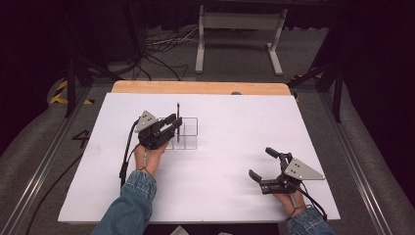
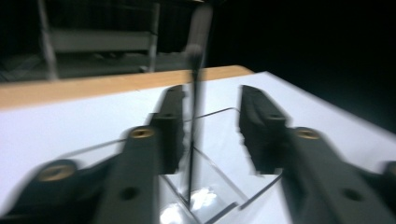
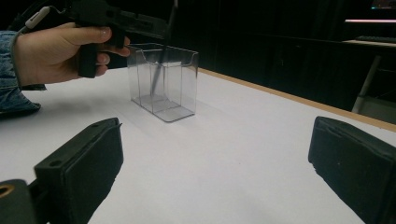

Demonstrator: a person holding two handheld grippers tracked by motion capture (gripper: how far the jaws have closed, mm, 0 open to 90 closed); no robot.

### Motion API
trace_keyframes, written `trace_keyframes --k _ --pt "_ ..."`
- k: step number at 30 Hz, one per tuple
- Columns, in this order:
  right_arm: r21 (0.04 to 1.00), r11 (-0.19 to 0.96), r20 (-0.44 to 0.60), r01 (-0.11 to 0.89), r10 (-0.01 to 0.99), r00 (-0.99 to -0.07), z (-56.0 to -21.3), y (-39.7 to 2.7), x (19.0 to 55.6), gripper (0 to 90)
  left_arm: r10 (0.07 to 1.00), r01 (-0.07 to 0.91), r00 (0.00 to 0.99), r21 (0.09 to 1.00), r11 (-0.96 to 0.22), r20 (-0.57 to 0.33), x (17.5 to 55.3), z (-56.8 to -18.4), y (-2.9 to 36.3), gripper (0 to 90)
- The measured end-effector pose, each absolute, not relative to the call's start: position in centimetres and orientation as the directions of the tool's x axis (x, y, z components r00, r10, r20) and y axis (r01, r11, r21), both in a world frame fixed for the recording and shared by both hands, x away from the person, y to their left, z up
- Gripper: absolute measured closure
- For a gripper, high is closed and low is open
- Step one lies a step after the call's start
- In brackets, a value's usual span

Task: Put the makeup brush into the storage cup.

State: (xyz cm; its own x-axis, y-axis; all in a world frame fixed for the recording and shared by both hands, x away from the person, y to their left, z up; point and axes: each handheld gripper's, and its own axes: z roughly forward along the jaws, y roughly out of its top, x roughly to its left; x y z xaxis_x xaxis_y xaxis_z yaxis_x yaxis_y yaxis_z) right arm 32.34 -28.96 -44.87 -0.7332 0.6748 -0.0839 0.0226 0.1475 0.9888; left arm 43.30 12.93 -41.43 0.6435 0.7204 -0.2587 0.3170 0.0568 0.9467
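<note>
The left gripper [image 1: 174, 125] has its two black jaws parted a little, and a thin dark pen [image 1: 178, 122] stands between them, close beside one pad but, as far as the blurred left gripper view lets one judge, not pinched by either; the jaws have a matte, blocky rubber look with brass-coloured screw heads behind them. The pen is slim and straight, nearly upright, its lower end down inside a clear plastic organiser box [image 1: 188, 133] and its upper end rising above the rim. That box is rectangular, thin-walled and glossy, split by see-through dividers into compartments, with a scooped cut in its top edge; the pen sits in the compartment nearest the left gripper. No brand, label or writing can be read on any of it. The box stands on a smooth white tabletop [image 1: 230, 161] edged at the far side with a strip of pale wood. Well apart, at the near right of the table, the right gripper [image 1: 261, 165] rests with its jaws spread wide and nothing between them. A denim sleeve [image 1: 128, 205] covers the left forearm.
</note>
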Motion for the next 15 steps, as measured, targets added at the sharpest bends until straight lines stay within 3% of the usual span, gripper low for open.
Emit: trace_keyframes --k 6,15 --pt "0.989 0.146 -0.083 0.022 0.674 -0.734 -44.9 -29.0 32.3 3.5 0.700 0.322 0.666 0.946 0.040 -0.256 43.0 -41.2 13.0 41.4" --pt "0.989 0.144 -0.081 0.023 0.673 -0.735 -44.8 -29.0 32.5 1.4 0.669 0.304 0.708 0.953 0.002 -0.227 41.8 -40.0 13.6 25.2"
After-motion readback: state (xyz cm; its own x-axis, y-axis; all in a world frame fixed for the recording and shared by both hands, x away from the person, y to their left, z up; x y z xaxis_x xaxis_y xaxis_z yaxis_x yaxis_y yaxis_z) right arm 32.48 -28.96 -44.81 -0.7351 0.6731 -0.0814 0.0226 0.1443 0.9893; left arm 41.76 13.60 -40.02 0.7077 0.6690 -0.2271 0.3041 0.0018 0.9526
